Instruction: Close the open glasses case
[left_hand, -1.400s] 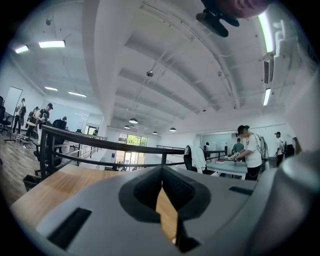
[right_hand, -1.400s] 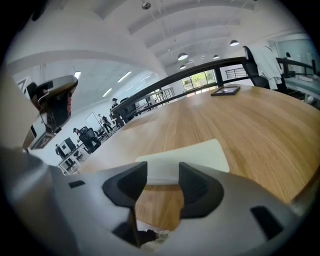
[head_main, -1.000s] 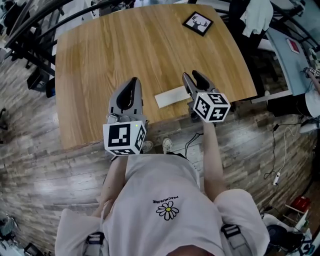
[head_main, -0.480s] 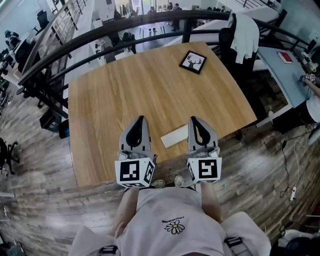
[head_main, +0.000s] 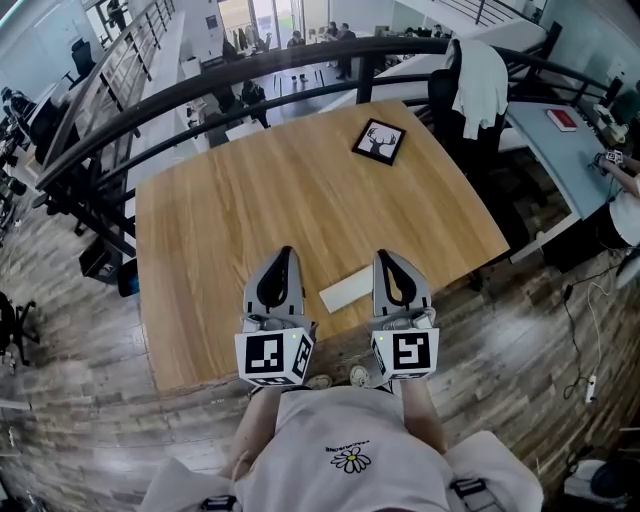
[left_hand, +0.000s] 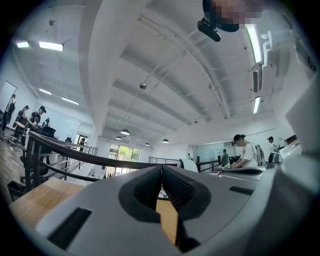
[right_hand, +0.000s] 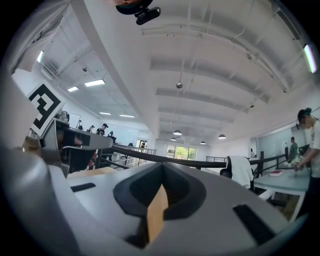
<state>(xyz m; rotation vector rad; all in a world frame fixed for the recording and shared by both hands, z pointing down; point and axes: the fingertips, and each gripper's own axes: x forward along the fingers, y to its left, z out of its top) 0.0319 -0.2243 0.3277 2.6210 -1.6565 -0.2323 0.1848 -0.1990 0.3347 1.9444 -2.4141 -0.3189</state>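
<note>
Head view: L gripper (head_main: 283, 256) and R gripper (head_main: 384, 258) are held side by side over the near edge of the bench (head_main: 230, 200), both pointing away from the person, approx. level, apart from each other. L gripper view: fingers (left_hand: 177, 189) pressed together at the tips, nothing between them; only a sliver of bench wood shows through the gap behind the tips. R gripper view: fingers (right_hand: 176, 186) likewise fully together, holding nothing. Glasses case (head_main: 357, 291): white, flat oblong, lies on the bench between the two grippers, close to the near edge, slightly skewed. Its right end runs up to the R gripper in head view; can't tell contact from there. Case reads as flat w/ lid down. Framed deer picture (head_main: 379, 141) sits at far side of bench, well apart from case. White jacket (head_main: 478, 70) hangs over a chair past the far right corner. Dark railing (head_main: 200, 85) curves behind the bench.
</note>
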